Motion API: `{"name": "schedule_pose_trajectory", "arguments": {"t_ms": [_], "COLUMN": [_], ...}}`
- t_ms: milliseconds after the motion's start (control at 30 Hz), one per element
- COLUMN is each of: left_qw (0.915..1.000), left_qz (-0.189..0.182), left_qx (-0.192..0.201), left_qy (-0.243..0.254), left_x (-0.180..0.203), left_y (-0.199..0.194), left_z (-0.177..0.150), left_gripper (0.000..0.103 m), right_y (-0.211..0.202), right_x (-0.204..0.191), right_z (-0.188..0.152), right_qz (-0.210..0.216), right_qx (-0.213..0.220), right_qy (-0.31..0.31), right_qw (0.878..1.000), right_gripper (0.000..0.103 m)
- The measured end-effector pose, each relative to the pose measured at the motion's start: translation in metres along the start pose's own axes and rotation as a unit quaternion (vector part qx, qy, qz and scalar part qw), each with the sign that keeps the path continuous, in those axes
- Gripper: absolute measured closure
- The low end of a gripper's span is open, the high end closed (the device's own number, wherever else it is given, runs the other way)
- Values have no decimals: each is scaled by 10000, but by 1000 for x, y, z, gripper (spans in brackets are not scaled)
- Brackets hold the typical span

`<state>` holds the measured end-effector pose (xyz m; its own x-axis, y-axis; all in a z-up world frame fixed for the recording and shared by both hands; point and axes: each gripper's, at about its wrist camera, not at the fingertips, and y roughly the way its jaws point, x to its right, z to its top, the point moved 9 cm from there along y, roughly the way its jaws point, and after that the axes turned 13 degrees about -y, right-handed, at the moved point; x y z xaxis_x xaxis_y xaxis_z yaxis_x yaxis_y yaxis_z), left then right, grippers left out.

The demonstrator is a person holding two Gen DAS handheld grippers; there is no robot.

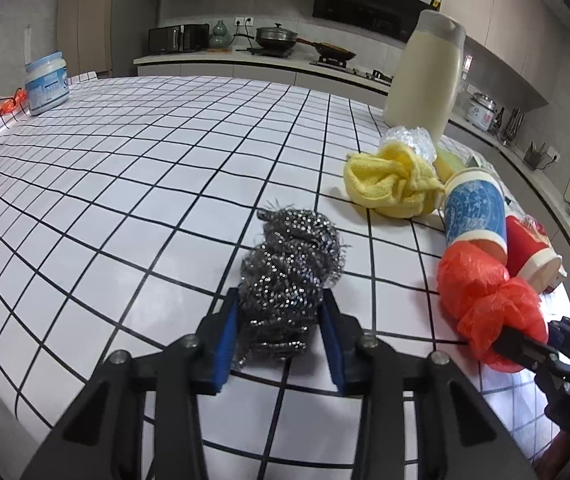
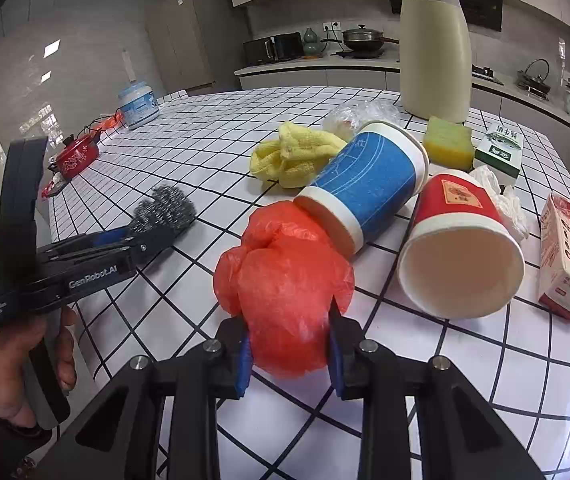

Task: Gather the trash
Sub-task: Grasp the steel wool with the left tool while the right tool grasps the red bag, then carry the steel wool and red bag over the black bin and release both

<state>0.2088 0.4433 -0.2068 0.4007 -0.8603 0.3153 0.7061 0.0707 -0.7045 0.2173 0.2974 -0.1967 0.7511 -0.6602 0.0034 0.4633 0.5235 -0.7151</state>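
A grey steel wool scourer [image 1: 289, 256] lies on the checked tablecloth [image 1: 145, 160]. My left gripper [image 1: 279, 300] is shut on its near end, blue pads pressing both sides. In the right wrist view the same scourer [image 2: 165, 208] shows in that left gripper [image 2: 153, 234], held by a person's hand. A crumpled red plastic bag [image 2: 285, 272] sits squeezed between the pads of my right gripper [image 2: 289, 332], which is shut on it. From the left wrist view the bag [image 1: 485, 292] and the right gripper [image 1: 517, 340] appear at the right edge.
Behind the bag lie a blue paper cup [image 2: 369, 184] and a red paper cup [image 2: 457, 216] on their sides. Further back are a yellow cloth [image 2: 293, 152], clear plastic wrap [image 2: 361, 114], a sponge [image 2: 447, 140], a cream jug [image 2: 433, 48], white tissue [image 2: 505, 200] and a carton [image 2: 565, 252].
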Motion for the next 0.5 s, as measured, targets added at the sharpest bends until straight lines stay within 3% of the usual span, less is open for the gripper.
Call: {"name": "schedule_pose_trajectory", "arguments": {"t_ms": [500], "left_qw": [9996], "left_qz": [-54], "left_qx": [282], "left_qy": [-45], "left_x": [3], "left_y": [-52], "left_z": [-18], "left_gripper": [69], "right_y": [-9], "right_x": [-16], "right_z": [7], "right_qz": [105], "right_qx": [97], "right_qy": [-26], "right_qw": [9999], "right_gripper": [77]}}
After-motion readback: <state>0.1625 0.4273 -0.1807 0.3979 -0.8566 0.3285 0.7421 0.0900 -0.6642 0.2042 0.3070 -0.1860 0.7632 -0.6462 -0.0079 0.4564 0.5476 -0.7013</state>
